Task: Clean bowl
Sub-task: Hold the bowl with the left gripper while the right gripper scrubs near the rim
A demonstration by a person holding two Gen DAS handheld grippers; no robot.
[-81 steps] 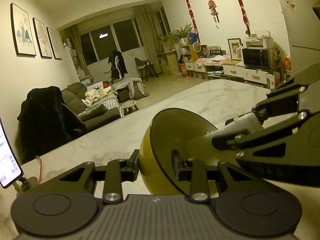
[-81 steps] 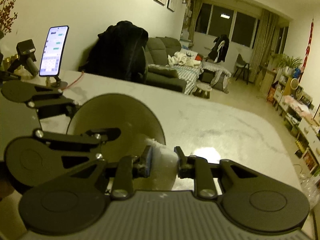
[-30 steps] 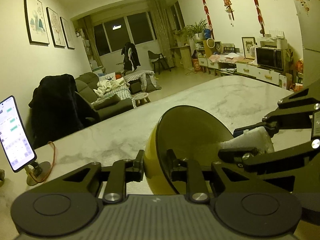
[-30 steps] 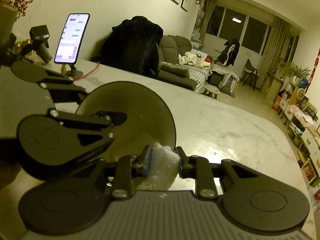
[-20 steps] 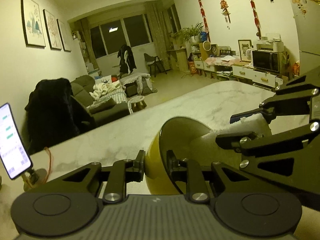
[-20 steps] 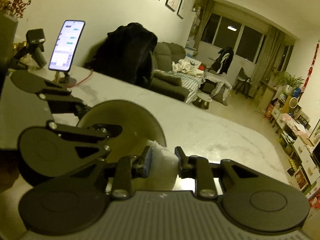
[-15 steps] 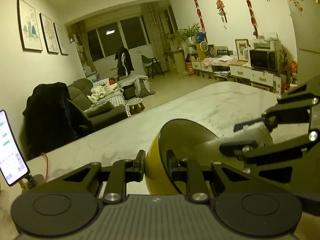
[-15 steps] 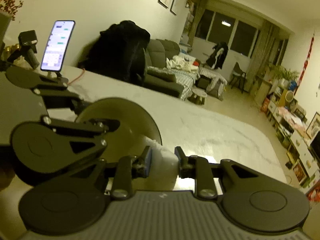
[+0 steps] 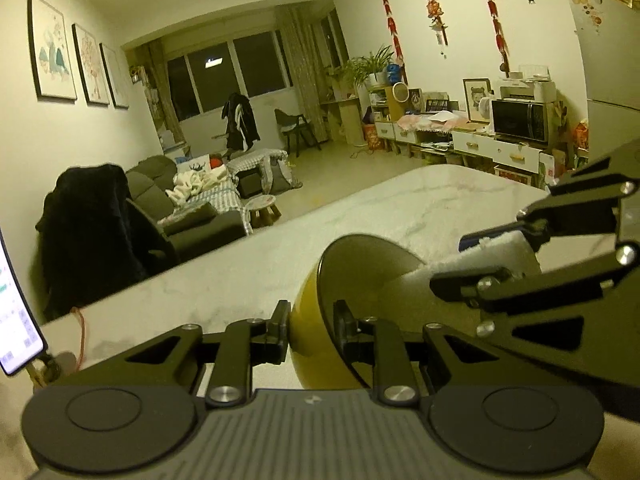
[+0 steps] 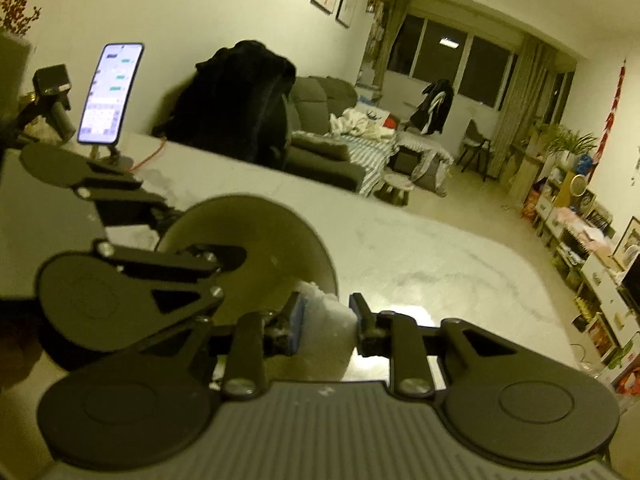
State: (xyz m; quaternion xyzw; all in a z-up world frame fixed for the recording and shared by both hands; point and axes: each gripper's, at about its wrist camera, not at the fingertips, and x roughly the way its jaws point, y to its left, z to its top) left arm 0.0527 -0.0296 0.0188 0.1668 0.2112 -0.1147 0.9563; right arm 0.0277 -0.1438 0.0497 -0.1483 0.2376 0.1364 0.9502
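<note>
a marble table (image 9: 248, 268) fills the lower half of both views, living room behind. the left gripper (image 9: 310, 330) pinches the rim of the tilted yellow bowl (image 9: 308, 344) at lower centre; the right gripper (image 10: 326, 324) clamps a white sponge (image 10: 326, 320) at its rim. the sponge has barely shifted since a moment ago.

In the left wrist view the bowl (image 9: 320, 328) sits at lower centre on the desk (image 9: 256, 264), the phone (image 9: 16, 316) at the far left edge, the sponge (image 9: 480, 258) right of centre (reaching into the bowl).
</note>
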